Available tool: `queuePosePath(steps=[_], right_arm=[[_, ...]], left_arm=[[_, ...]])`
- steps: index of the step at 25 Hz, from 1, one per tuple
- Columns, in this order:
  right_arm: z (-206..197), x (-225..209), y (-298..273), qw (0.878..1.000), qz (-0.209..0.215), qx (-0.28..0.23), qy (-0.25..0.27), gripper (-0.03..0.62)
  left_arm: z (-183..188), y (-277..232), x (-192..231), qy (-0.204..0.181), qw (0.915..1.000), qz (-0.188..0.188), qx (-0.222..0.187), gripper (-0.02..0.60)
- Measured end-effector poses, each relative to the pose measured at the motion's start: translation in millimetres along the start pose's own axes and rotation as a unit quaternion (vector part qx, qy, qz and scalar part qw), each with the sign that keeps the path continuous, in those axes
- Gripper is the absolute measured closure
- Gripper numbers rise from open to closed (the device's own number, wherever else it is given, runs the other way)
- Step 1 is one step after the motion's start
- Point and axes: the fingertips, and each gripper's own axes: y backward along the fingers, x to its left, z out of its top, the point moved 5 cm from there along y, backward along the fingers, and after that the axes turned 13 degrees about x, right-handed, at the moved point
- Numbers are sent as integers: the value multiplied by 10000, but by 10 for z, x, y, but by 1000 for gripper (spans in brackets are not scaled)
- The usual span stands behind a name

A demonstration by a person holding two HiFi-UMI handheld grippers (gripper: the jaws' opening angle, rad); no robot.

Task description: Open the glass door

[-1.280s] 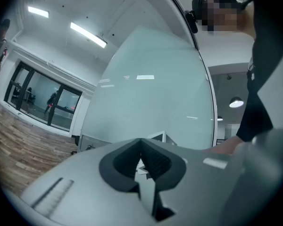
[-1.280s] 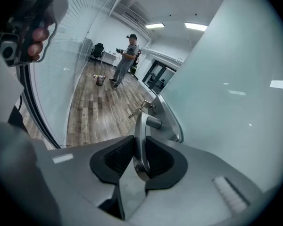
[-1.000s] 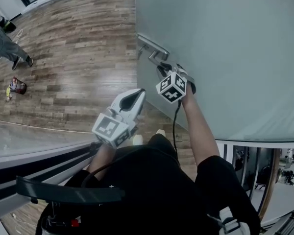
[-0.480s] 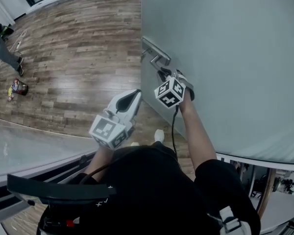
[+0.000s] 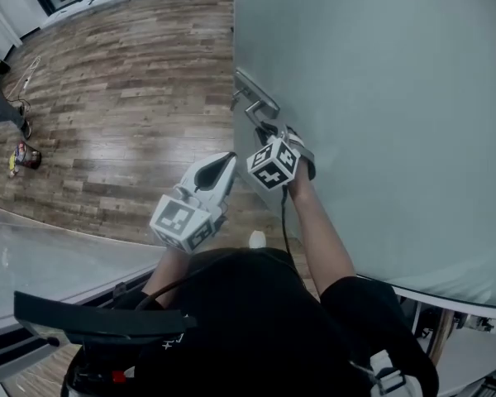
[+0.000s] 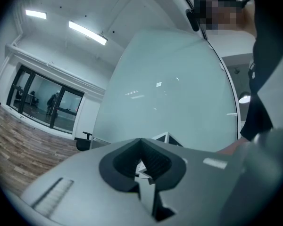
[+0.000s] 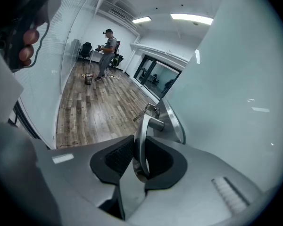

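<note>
While the right forearm stretches forward along the glass door (image 5: 380, 98), the right hand-held gripper (image 5: 263, 129) angles downward and is clamped on the end of the metal lever handle (image 5: 255, 99) near the door's left edge. The left hand-held gripper (image 5: 228, 159) points level just beside it over the wooden floor (image 5: 124, 98), its jaws together and empty, elbow tucked close to the body.

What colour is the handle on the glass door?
The handle is silver, brushed metal; it shows best in the right gripper view.

one glass door (image 5: 380, 98), one handle (image 5: 256, 96), two tongs (image 5: 228, 160) (image 5: 266, 128), one person (image 7: 106, 55)
</note>
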Motion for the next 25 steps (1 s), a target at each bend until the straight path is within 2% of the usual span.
queuePosePath(steps=[6,16,21,25], right_arm=[[-30,-212,-63,9997,-32,166,-165,516],[-62,-554,-186,9992,-125,151,-345,516],[-163,-626,-287,9986,-33,182,-494,516],[-249,-697,-338,9985,-111,179,-514,514]], left_arm=[[25,-276,-142,-55,9999,-65,-57,581],[133,-536,-102,-58,9997,221,-78,581],[111,-748,93,-96,9997,195,-63,581],[212,-1071,184,-177,9998,-51,-38,581]])
